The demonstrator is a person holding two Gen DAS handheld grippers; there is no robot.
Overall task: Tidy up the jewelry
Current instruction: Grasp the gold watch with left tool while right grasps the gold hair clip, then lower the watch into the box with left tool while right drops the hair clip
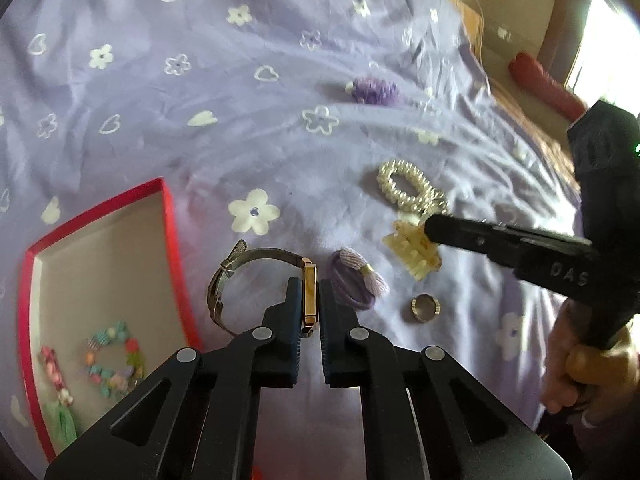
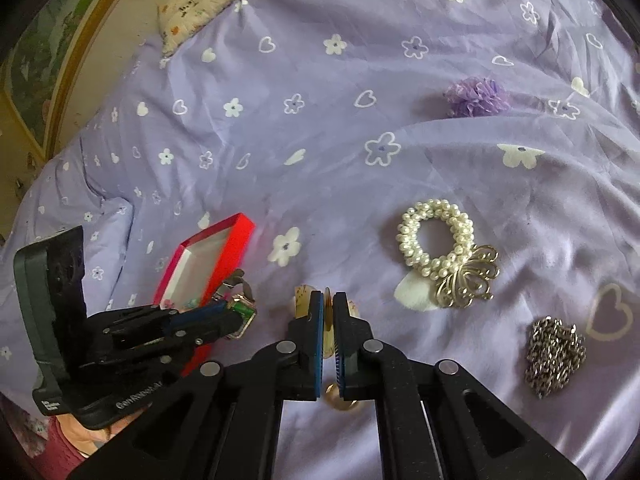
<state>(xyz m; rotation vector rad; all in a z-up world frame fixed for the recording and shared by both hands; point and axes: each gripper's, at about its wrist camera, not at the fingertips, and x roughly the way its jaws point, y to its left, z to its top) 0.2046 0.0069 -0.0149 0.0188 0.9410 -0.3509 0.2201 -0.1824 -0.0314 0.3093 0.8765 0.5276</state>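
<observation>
In the left wrist view my left gripper is shut on the gold case of a wristwatch, whose metal band loops out to the left. The watch sits just right of a red box holding a pastel bead bracelet and a tassel charm. In the right wrist view my right gripper is shut on a cream hair claw clip, which also shows as the clip in the left view.
On the purple flowered bedsheet lie a pearl bracelet with a gold brooch, a silver chain, a gold ring, a purple hair tie and a purple fabric flower. A hand holds the right gripper.
</observation>
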